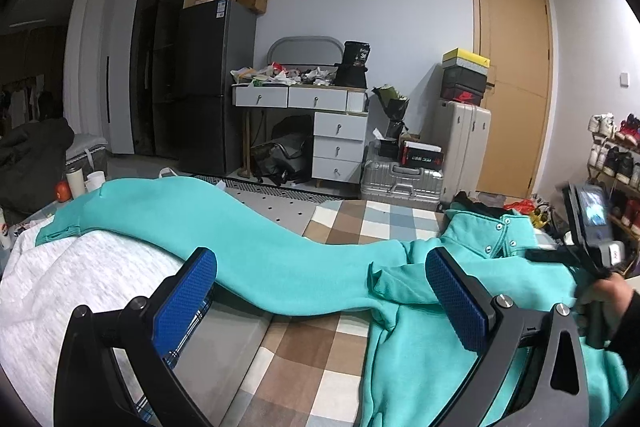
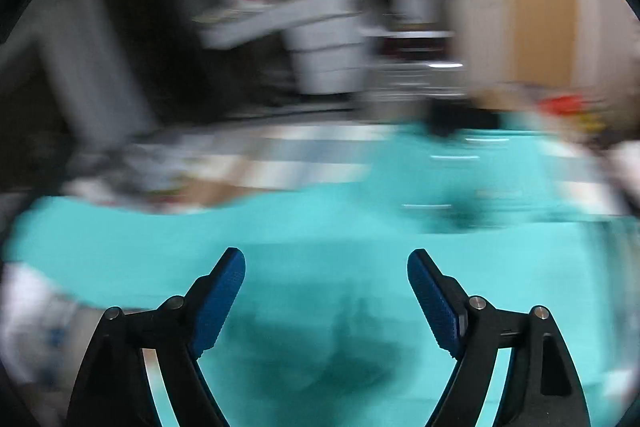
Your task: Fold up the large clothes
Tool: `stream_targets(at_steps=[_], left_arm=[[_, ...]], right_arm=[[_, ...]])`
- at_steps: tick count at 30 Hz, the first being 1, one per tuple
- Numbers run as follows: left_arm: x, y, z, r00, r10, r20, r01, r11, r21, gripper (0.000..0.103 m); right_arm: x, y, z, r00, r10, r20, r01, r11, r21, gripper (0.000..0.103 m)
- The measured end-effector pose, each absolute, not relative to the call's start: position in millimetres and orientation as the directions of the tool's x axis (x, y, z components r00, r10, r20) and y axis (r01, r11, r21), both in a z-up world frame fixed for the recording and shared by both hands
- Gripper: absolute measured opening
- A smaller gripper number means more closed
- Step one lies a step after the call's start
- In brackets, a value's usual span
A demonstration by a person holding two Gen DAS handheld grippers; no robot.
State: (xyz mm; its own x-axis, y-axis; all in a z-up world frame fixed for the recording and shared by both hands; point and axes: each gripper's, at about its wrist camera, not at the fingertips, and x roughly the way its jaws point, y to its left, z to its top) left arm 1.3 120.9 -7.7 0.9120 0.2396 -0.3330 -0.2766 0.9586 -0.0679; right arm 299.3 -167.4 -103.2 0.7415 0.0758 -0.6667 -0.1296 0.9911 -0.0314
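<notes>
A teal sweatshirt (image 1: 432, 355) lies on a checked cover (image 1: 304, 351). Its snap collar (image 1: 494, 233) is at the far right, and one long sleeve (image 1: 224, 227) stretches left over a pale grey blanket (image 1: 80, 279). My left gripper (image 1: 320, 271) hovers open just above the sleeve near the shoulder, with nothing pinched between its blue pads (image 1: 184, 299). At the right edge of the left wrist view, a hand (image 1: 608, 297) holds the other tool by its handle. In the blurred right wrist view, my right gripper (image 2: 326, 263) stands open over the teal fabric (image 2: 320, 307) and holds nothing.
Beyond the bed stand a white dresser (image 1: 340, 139), silver suitcases (image 1: 404, 183), a wooden door (image 1: 516, 87) and a dark fridge (image 1: 212, 87). A shoe rack (image 1: 616, 155) is at the right. Cups (image 1: 76, 183) and a dark garment (image 1: 32, 155) sit at the far left.
</notes>
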Motion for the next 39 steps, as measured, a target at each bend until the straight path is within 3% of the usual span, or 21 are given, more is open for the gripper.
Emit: stream_targets(at_steps=[1,5,6,9,10,11,13,16,20,22,24,28,31,33,36,39], left_arm=[[4,118,-9,0.907,0.247,-0.34,-0.282,0.958,-0.057,0.102],[14,114,-17,0.89,0.241,-0.388,-0.281,0.959,-0.047,0.102],[16,113,-18,0.885,0.241,-0.398,-0.28,0.959,-0.041,0.102],[19,113,-23,0.876,0.219,-0.431,-0.257,0.966,-0.031,0.102],[19,115,-24,0.873,0.219,-0.436,-0.258,0.966,-0.029,0.102],[18,117,-24,0.871,0.217,-0.442,-0.256,0.966,-0.031,0.102],[15,124,-23,0.874,0.206,-0.441,-0.256,0.965,-0.056,0.102],[13,141,-15,0.864,0.201,-0.462,-0.278,0.955,-0.105,0.102],[2,177,10,0.858,0.207,-0.47,-0.31,0.938,-0.152,0.102],[-4,200,21,0.844,0.211,-0.494,-0.333,0.927,-0.173,0.102],[-15,233,30,0.822,0.225,-0.523,-0.383,0.898,-0.217,0.102],[-34,300,31,0.784,0.187,-0.592,-0.466,0.806,-0.364,0.102],[-48,346,19,0.764,0.118,-0.635,-0.521,0.694,-0.497,0.102],[-51,362,9,0.767,0.061,-0.639,-0.523,0.637,-0.567,0.102],[-50,379,-12,0.777,-0.049,-0.628,-0.505,0.547,-0.668,0.102],[-38,383,-26,0.799,-0.163,-0.579,-0.454,0.468,-0.758,0.102]], right_arm=[[305,-187,-113,0.738,-0.047,-0.673,-0.052,0.991,-0.126,0.084],[320,-238,-166,0.611,-0.249,-0.751,0.059,0.961,-0.27,0.081],[320,-244,-182,0.558,-0.238,-0.795,0.048,0.966,-0.255,0.08],[307,-257,-178,0.57,-0.134,-0.81,0.031,0.989,-0.142,0.082],[302,-259,-174,0.564,-0.1,-0.82,0.018,0.994,-0.108,0.081],[295,-258,-166,0.584,-0.051,-0.81,-0.001,0.998,-0.063,0.073],[257,-257,-136,0.673,0.055,-0.738,-0.056,0.998,0.023,0.071],[184,-251,-75,0.811,0.19,-0.554,-0.175,0.981,0.079,0.075],[77,-223,-14,0.934,0.269,-0.235,-0.278,0.961,-0.007,0.103],[51,-186,2,0.957,0.272,-0.104,-0.279,0.958,-0.063,0.103],[30,-156,0,0.962,0.269,-0.043,-0.273,0.954,-0.125,0.103],[20,-115,-37,0.947,0.314,-0.067,-0.321,0.935,-0.153,0.103],[32,-111,-69,0.917,0.373,-0.142,-0.381,0.924,-0.038,0.103],[47,-111,-80,0.874,0.403,-0.273,-0.414,0.91,0.018,0.103],[45,-126,-84,0.874,0.414,-0.253,-0.415,0.908,0.051,0.103],[54,-130,-89,0.844,0.438,-0.31,-0.426,0.898,0.11,0.103]])
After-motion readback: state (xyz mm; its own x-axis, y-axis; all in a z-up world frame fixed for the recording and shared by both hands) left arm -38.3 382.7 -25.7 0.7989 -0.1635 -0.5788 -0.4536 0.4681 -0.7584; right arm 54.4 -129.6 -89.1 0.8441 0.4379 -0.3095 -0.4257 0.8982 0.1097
